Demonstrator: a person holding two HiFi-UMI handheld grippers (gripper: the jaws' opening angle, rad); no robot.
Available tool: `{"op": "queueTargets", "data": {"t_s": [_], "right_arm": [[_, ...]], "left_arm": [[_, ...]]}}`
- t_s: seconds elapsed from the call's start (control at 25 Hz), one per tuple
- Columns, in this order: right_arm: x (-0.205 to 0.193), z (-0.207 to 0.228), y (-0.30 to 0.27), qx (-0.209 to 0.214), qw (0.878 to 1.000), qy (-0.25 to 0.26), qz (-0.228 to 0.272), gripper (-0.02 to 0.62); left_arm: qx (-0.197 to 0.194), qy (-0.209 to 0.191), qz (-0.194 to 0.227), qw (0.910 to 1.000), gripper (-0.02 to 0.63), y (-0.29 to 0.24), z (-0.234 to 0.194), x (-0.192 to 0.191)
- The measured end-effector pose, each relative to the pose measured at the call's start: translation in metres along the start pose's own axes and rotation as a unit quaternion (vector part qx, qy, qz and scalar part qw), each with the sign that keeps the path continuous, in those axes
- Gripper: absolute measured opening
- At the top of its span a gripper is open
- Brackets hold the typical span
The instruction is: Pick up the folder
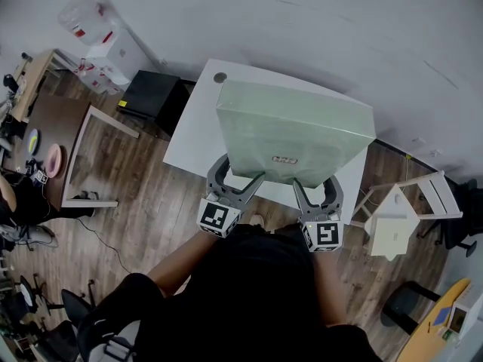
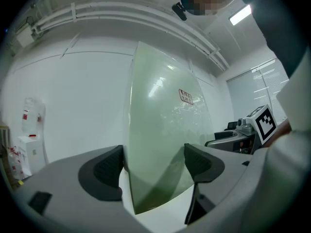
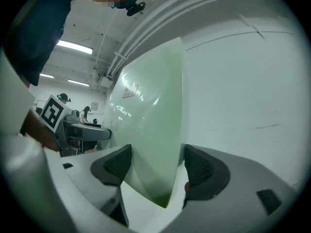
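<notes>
left hand-held gripper (image 2: 154, 163) tight on folder (image 2: 165, 106)

A white rectangular table (image 1: 192, 138) stands with its far edge against a white wall. A round grey cable grommet (image 1: 219, 77) sits in its top near the far left corner. A pale green plastic folder (image 1: 294, 130) in front of it hides the middle of the top; the strips showing on the left and near sides are bare. The table rests on a brown wood-plank floor (image 1: 143, 210). On that floor, a low black cabinet (image 1: 153, 95) stands just beside the table's left end, a white open frame (image 1: 77, 157) farther left, a white slatted chair (image 1: 392, 228) near the right end, and a thin dark cable (image 1: 102, 236) trails across the planks.
</notes>
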State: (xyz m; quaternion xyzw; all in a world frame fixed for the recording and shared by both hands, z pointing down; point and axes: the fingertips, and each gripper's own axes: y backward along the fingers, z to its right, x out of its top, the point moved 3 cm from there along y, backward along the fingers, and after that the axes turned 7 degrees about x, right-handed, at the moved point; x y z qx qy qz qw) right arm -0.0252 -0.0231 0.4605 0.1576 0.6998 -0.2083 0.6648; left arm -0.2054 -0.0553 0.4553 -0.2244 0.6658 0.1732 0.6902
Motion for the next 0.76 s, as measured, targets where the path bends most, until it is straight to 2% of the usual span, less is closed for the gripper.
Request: {"op": "queueTargets", "data": {"t_s": [0.76], "right_arm": [[-0.012,0.003,0.002,-0.016,1.000,-0.006,-0.018,0.339]], "left_arm": [[-0.013,0.000,-0.018,0.9998,0.380,-0.007,0.003,-0.008]]}}
